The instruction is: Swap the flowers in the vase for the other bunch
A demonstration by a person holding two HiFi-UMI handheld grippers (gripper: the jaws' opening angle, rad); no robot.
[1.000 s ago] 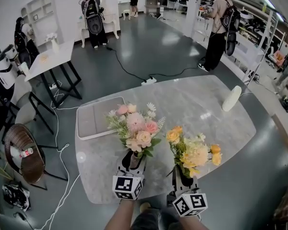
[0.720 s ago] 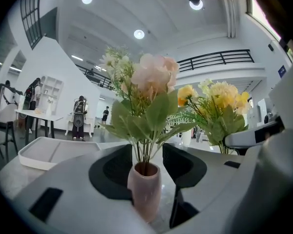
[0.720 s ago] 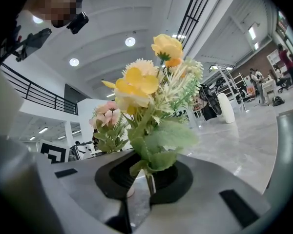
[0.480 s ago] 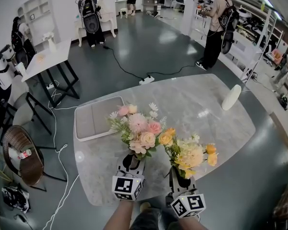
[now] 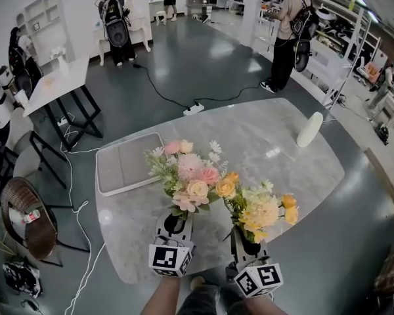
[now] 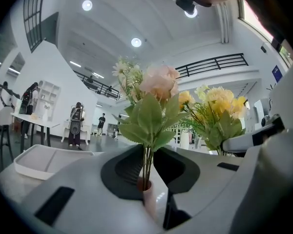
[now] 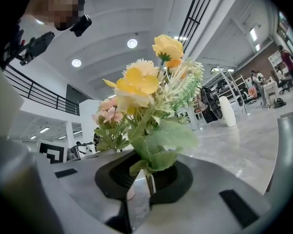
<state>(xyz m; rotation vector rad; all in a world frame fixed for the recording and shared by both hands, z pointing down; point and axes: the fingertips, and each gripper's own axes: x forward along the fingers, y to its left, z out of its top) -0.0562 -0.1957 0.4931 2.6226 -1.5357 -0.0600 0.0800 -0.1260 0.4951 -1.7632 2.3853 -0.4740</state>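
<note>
A pink and cream bunch (image 5: 187, 176) stands upright over the near edge of the marble table (image 5: 249, 136). My left gripper (image 5: 174, 223) holds it low on the stems, and its jaws have just been closing. In the left gripper view the stems (image 6: 146, 162) sit pinched between the dark pads of that gripper (image 6: 147, 167) and run down into a pale pink tube (image 6: 149, 199). My right gripper (image 5: 246, 238) is shut on the stems of a yellow bunch (image 5: 262, 209), seen close in its own view (image 7: 141, 82). The two bunches touch. A white vase (image 5: 309, 130) stands far right on the table.
A white rectangular tray (image 5: 123, 165) lies on the table's left part. Beyond it are a small white table (image 5: 52, 87) and a round chair (image 5: 26, 215). People stand on the floor at the back (image 5: 285, 38). Cables run across the floor.
The left gripper's jaws have closed in onto the pink bunch's stems. The pink and yellow bunches have come closer together and now touch. The right gripper has kept its hold.
</note>
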